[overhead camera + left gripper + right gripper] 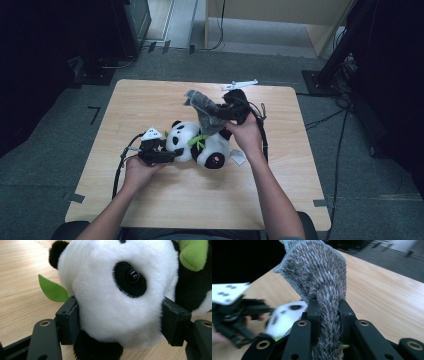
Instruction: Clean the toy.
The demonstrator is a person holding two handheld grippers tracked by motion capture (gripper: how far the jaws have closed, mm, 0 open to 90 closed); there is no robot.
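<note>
While the left tongs (120,320) clamp the head of the panda plush (200,145), the toy lies on its side near the middle of the desk (165,200). To its right, the right tongs (328,312) are pinched tight on a grey cloth (322,280), held above the panda's body. Risk: the soft head may slip from the grip if the cloth drags across it, because plush compresses and gives little purchase.

panda (200,145) on table (150,100); cloth (205,107) above
</note>
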